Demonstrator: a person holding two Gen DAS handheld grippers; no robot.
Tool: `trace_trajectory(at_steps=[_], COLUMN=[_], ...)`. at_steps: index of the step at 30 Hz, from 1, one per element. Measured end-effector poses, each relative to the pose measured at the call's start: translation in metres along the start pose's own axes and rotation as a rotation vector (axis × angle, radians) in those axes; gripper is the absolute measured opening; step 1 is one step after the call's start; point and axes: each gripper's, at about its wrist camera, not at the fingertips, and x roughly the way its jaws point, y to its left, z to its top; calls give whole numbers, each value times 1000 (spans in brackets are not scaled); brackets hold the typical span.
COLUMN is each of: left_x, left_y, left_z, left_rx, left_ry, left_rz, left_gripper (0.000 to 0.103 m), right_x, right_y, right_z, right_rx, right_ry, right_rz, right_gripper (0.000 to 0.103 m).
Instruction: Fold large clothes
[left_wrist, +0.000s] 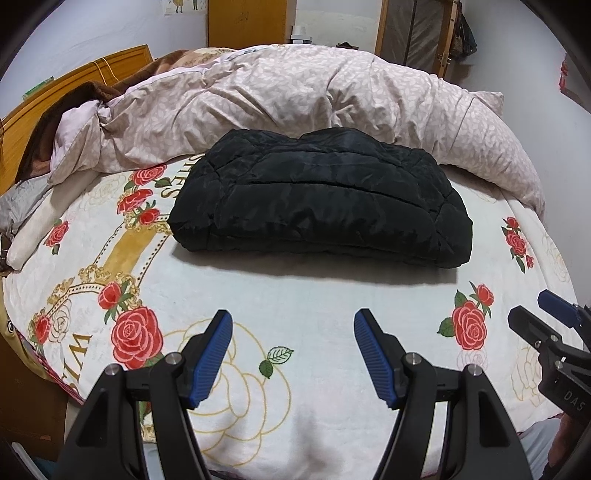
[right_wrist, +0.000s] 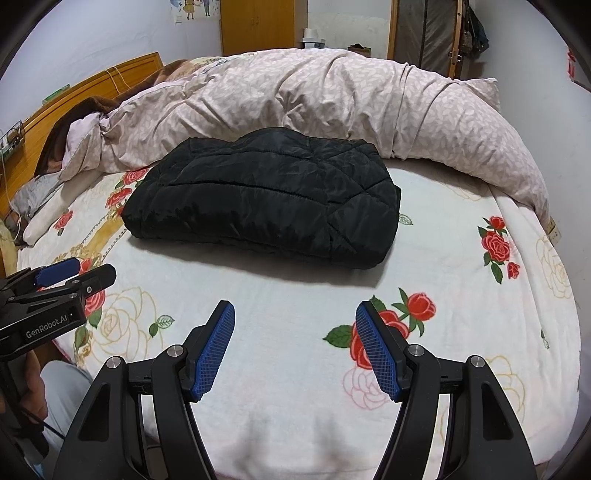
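A black quilted jacket (left_wrist: 317, 199) lies folded into a compact rectangle on the rose-print bed sheet (left_wrist: 295, 295); it also shows in the right wrist view (right_wrist: 266, 203). My left gripper (left_wrist: 293, 321) is open and empty, held over the sheet in front of the jacket, well apart from it. My right gripper (right_wrist: 295, 314) is open and empty too, in front of the jacket's right part. The right gripper shows at the left view's right edge (left_wrist: 535, 314); the left gripper shows at the right view's left edge (right_wrist: 74, 273).
A bunched pink leaf-print duvet (left_wrist: 314, 96) lies along the far side of the bed behind the jacket. A wooden headboard (left_wrist: 74, 81) stands at the left, with a white pillow (left_wrist: 44, 225) below it. A wardrobe (right_wrist: 258, 26) and a rack stand behind.
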Motion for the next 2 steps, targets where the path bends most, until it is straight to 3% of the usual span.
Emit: trace_trajectory(at_steps=[2], left_x=[1], left_y=[1], left_z=[0], left_rx=[-4], left_ry=[4], left_rz=[-7], left_gripper=[70], right_x=[0], right_y=[0], right_z=[0], right_rx=[1], right_ry=[0], right_rz=[0], right_gripper=[68])
